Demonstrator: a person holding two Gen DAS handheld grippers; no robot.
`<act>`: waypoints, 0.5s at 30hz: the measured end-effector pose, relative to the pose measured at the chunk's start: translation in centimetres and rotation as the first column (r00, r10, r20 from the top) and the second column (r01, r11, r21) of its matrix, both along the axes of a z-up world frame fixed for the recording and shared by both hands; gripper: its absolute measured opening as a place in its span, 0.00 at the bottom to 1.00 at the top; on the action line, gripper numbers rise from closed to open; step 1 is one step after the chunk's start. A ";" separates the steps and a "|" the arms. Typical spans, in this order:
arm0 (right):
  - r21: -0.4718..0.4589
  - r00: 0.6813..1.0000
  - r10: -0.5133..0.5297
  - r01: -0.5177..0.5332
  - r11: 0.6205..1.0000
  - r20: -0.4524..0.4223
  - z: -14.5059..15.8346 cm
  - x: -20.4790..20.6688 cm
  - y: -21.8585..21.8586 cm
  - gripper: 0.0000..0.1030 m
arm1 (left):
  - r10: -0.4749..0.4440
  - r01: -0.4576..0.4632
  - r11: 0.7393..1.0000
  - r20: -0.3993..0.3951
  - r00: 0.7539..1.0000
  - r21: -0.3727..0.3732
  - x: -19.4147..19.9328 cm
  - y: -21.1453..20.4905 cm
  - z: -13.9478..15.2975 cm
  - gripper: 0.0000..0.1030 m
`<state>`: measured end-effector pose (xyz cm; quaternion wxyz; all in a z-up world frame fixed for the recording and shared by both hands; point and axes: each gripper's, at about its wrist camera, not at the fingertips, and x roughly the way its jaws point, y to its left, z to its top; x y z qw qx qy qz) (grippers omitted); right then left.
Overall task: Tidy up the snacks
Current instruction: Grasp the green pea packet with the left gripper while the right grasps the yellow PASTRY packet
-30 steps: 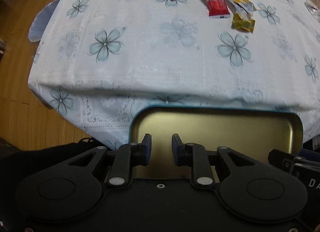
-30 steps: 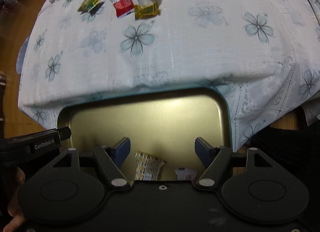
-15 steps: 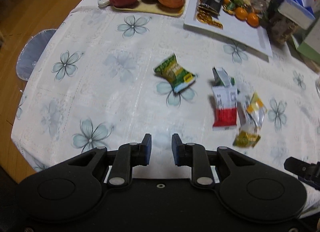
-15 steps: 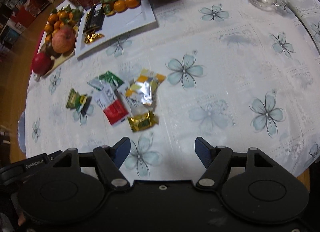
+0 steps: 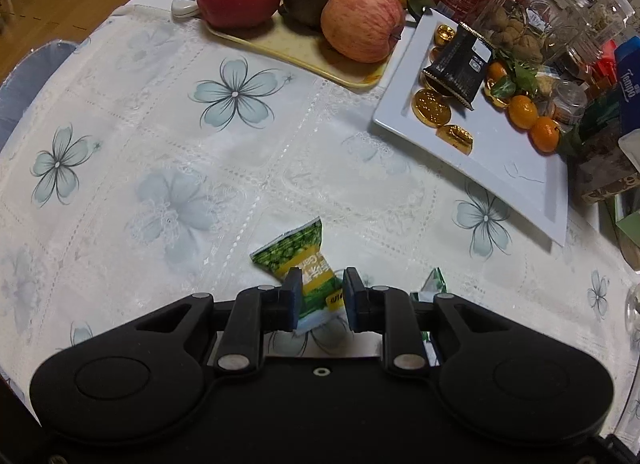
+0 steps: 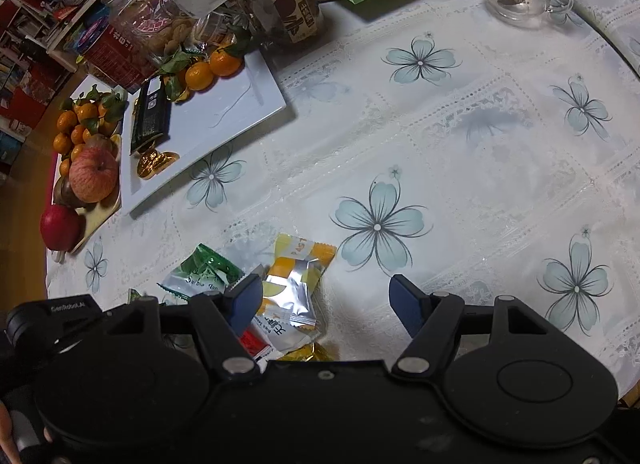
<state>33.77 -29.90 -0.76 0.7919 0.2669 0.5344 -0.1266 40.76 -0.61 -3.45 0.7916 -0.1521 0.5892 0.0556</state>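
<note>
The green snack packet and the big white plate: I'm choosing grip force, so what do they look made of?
The green snack packet looks like thin printed plastic film, glossy, with crimped ends and creases. The silver-and-orange packet beside the pile seems metallised foil film, judging by its mirror-like crinkles. The white plate looks like glazed ceramic, though it could be melamine: smooth, rigid, evenly shiny.
</note>
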 end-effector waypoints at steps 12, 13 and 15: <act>0.008 1.000 -0.001 0.001 1.000 -0.001 -1.6 1.5 0.4 0.71 | -0.101 0.110 0.988 -0.087 0.991 0.111 0.7 -1.3 -1.7 0.43; 0.012 1.000 -0.005 0.005 1.000 -0.007 -1.8 1.7 0.5 0.71 | -0.110 0.119 0.988 -0.098 0.989 0.095 0.6 -1.1 -1.9 0.43; 0.019 1.000 -0.010 0.011 1.000 -0.024 -2.3 2.0 0.7 0.71 | -0.118 0.129 0.988 -0.127 0.985 0.080 0.3 -0.9 -2.1 0.43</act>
